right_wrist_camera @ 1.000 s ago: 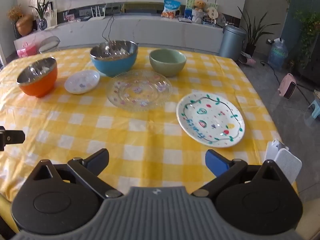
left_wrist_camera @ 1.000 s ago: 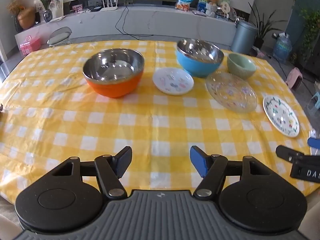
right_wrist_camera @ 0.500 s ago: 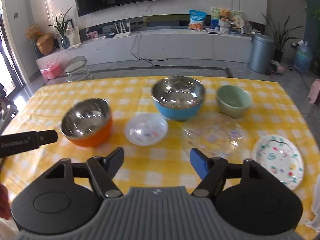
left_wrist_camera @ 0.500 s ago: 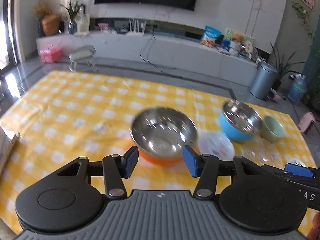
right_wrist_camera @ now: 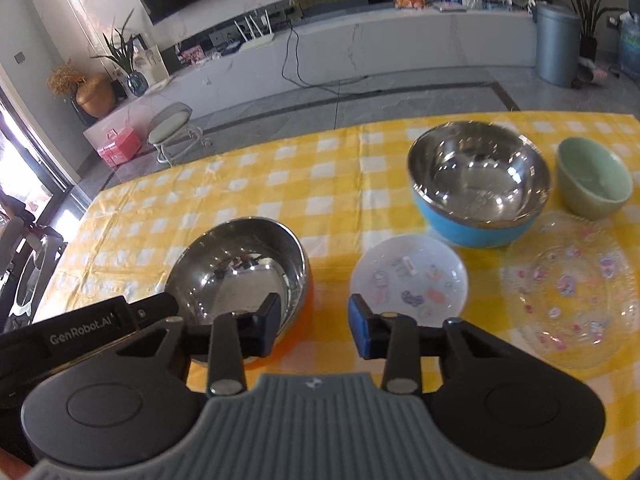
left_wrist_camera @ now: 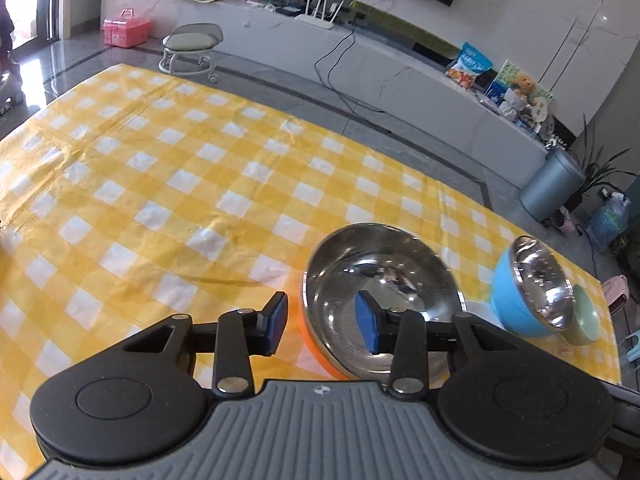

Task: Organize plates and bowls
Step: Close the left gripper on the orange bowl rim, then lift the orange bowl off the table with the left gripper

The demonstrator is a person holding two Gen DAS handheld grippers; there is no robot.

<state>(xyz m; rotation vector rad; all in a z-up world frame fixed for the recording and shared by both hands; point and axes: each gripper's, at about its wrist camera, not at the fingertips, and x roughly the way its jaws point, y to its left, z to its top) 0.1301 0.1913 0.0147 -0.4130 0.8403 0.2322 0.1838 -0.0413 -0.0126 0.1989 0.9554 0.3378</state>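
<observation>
The orange steel-lined bowl (left_wrist_camera: 372, 280) (right_wrist_camera: 244, 264) sits on the yellow checked table. My left gripper (left_wrist_camera: 324, 326) is open, its jaws on either side of the bowl's near left rim, one finger inside, one outside. It shows in the right wrist view (right_wrist_camera: 116, 320) at the bowl's left edge. My right gripper (right_wrist_camera: 314, 326) is open and empty, above the gap between the orange bowl and the small white plate (right_wrist_camera: 408, 276). The blue bowl (right_wrist_camera: 476, 188) (left_wrist_camera: 524, 292), the green bowl (right_wrist_camera: 592, 176) and the clear glass plate (right_wrist_camera: 572, 288) lie to the right.
The table's left half (left_wrist_camera: 160, 184) is bare checked cloth. Beyond the far edge are the floor, a small stool (left_wrist_camera: 192, 46), a white TV bench (right_wrist_camera: 360, 40) and a grey bin (right_wrist_camera: 556, 48).
Both grippers moved forward and left toward the orange bowl. My left gripper closed in until its fingers straddle the bowl's rim. Both openings narrowed slightly.
</observation>
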